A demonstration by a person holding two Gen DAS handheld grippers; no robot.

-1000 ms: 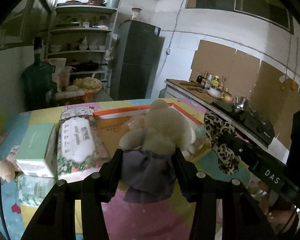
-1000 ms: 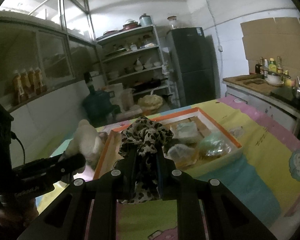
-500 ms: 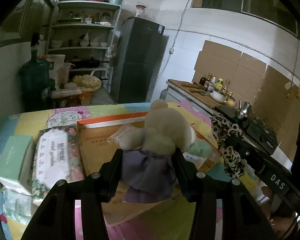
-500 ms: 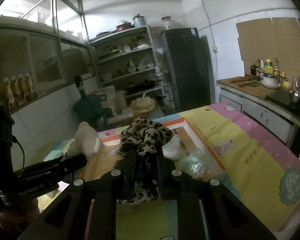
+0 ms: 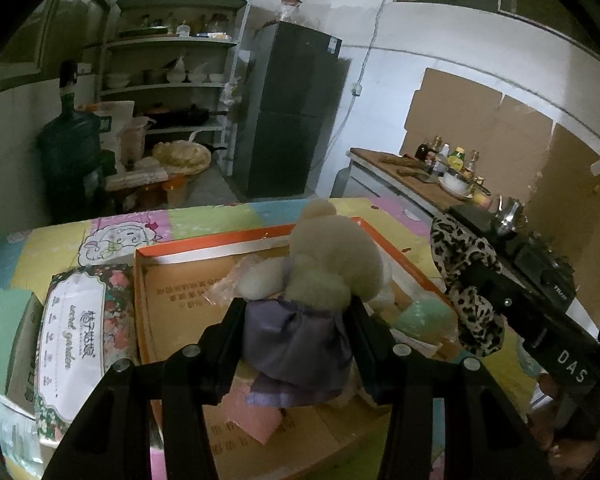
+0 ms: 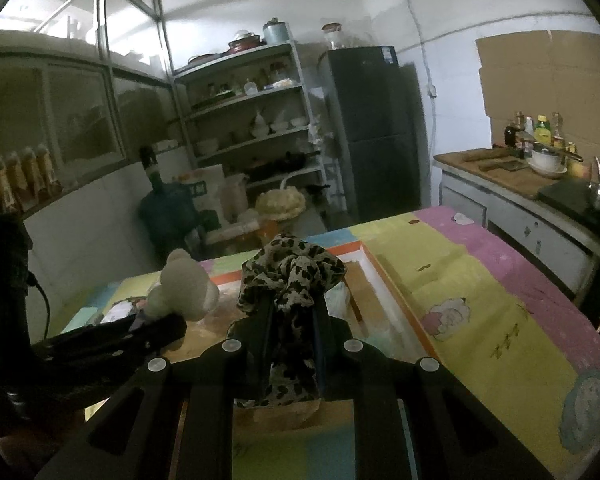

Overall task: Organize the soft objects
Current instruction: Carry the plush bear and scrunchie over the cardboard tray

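holding a plush toy [image 5: 332, 268] by its purple skirt, the left hand-held gripper [image 5: 298, 320] hangs over the orange box [image 5: 220, 246]; the right hand-held gripper [image 6: 290, 320], clamped tight on a leopard scrunchie [image 6: 292, 276], hovers alongside. either soft thing could slip or snag on release.

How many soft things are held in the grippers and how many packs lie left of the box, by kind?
Plush toy, in the left gripper: 1
Leopard-print scrunchie, in the right gripper: 1
Floral tissue pack: 1
Green tissue box: 1
Total: 4
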